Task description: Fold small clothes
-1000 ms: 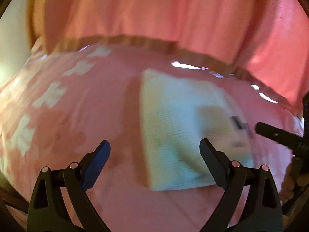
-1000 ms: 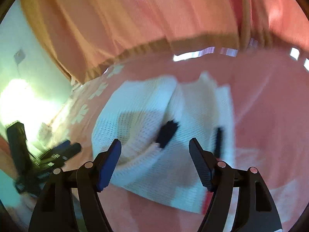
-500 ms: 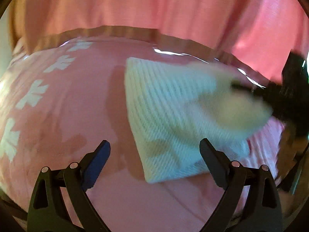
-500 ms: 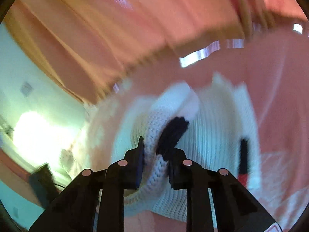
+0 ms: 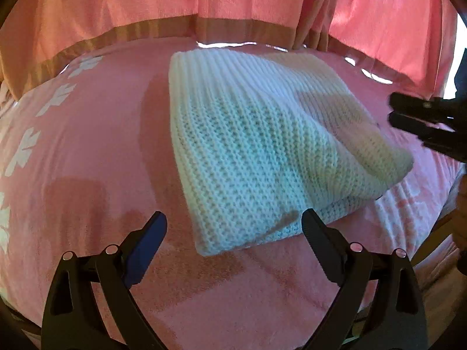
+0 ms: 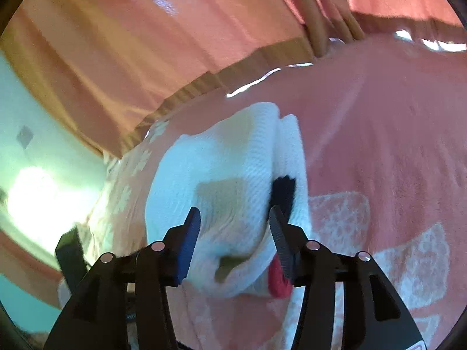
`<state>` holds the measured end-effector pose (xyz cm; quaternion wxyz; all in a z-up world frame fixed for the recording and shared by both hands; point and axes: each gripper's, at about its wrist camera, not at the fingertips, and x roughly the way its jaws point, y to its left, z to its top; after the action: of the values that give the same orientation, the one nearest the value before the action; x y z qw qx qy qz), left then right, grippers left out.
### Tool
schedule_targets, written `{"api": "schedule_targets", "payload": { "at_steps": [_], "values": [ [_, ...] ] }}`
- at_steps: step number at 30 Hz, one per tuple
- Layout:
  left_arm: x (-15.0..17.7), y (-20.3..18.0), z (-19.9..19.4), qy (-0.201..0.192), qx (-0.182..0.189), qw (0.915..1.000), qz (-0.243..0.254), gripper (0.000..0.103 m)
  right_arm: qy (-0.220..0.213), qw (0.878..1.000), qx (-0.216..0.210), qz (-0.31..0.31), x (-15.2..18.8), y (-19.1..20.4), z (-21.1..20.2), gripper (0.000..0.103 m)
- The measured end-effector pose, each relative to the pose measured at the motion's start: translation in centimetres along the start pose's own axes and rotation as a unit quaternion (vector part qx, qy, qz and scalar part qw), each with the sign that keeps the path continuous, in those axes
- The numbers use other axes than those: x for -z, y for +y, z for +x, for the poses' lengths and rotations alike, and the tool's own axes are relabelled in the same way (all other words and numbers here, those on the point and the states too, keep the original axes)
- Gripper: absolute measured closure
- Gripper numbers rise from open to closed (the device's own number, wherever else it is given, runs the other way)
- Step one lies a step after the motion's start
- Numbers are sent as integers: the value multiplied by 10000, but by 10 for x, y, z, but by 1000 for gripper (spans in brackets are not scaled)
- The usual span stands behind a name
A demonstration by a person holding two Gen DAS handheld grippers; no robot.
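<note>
A white knitted garment [image 5: 262,145] lies folded on the pink bedspread [image 5: 87,145]. My left gripper [image 5: 233,233] is open and empty, just in front of the garment's near edge. In the right wrist view the same garment [image 6: 227,180] shows a black patch and a red patch at its fold. My right gripper [image 6: 233,224] is open, with its fingers on either side of the garment's near end. The right gripper also shows at the right edge of the left wrist view [image 5: 423,119].
Pink curtains with a tan band [image 5: 204,26] hang behind the bed. The bedspread carries white leaf prints [image 5: 26,145] on the left. A pale green wall [image 6: 35,151] and a dark object [image 6: 70,250] are at the left of the right wrist view.
My right gripper shut on a fold of the garment, carried it over, and has now opened and let go. The garment lies folded over. The left gripper stayed open and came closer.
</note>
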<state>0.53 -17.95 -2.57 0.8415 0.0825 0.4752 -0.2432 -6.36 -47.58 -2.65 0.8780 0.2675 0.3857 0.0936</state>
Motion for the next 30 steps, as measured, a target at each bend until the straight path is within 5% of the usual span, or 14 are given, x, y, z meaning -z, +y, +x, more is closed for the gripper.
{"api": "schedule_targets", "payload": {
  "at_steps": [2, 5, 6, 7, 10, 13, 16, 21, 24, 28, 30],
  "values": [
    [1, 0, 7, 131, -36, 9999, 38, 14, 94, 9994, -44, -329, 4, 9, 4, 51],
    [4, 2, 19, 407, 68, 9991, 54, 34, 521, 9974, 107, -477, 13, 11, 28, 50],
    [3, 1, 22, 462, 145, 9988, 65, 41, 650, 9965, 216, -481, 16, 9, 37, 66],
    [3, 1, 22, 447, 155, 9988, 83, 46, 677, 9964, 204, -475, 17, 9, 40, 97],
    [-1, 5, 16, 394, 135, 9991, 56, 62, 172, 9993, 49, -323, 11, 5, 9, 97],
    [-1, 20, 17, 487, 129, 9986, -181, 62, -136, 9986, 436, -282, 13, -9, -16, 97],
    [1, 22, 22, 534, 160, 9982, -238, 59, 615, 9951, 773, 56, 29, -36, 9, 97],
    [-2, 17, 2, 549, 367, 9976, -211, 56, -56, 9952, 820, -537, 20, -8, -22, 86],
    [-14, 20, -30, 290, 821, 9958, -284, 47, -357, 9937, 796, -704, 2, 5, -36, 66],
    [-50, 20, -59, -209, 866, 9954, -339, 37, -119, 9935, 748, -855, -34, 16, -10, 59],
    [-78, 17, -56, -409, 599, 9971, -211, 36, 104, 9924, 796, -931, -53, 17, 19, 59]
  ]
}}
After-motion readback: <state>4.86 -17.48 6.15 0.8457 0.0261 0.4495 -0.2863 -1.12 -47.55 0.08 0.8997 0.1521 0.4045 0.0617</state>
